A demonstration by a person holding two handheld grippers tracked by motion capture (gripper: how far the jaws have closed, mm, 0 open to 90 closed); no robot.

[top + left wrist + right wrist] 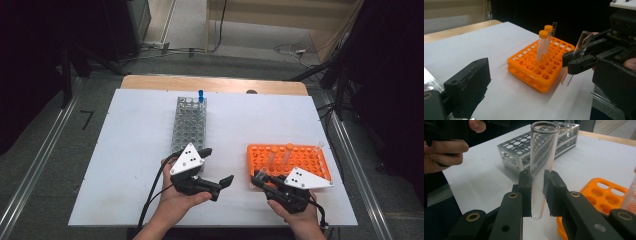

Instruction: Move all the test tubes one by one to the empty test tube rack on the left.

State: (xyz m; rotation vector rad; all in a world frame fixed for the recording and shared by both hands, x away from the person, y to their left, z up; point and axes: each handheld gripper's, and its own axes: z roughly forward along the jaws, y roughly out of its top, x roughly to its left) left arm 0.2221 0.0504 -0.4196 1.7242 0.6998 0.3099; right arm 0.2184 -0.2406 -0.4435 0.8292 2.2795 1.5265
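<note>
White board covers the counter (125,150) in a dim workroom, where a person works two hand-held grippers from the near edge. At the centre of the action, a clear, uncapped tube (541,167) sits clamped between the jaws of the right gripper (537,195), which are closed tight on its lower half; it hangs just off the near-left corner of the orange rack (290,160), its rounded bottom clear of the surface. Two orange-capped tubes (544,42) and one more bare tube stand in that rack's far rows.

The risks, as judged from here: glass held low and slightly tilted could swing in the grip, knock the rack's edge or slip out if the squeeze eases, and too hard a squeeze could crack it. A tilted entry into any rack hole could jam or chip the rim.

The right hand holds its gripper low, pointing leftward toward the metal rack (189,125), where a blue-capped tube (201,96) stands at the far end. The left gripper (215,167) rests at that rack's near end, jaws spread wide and holding nothing, turned toward the right hand.
</note>
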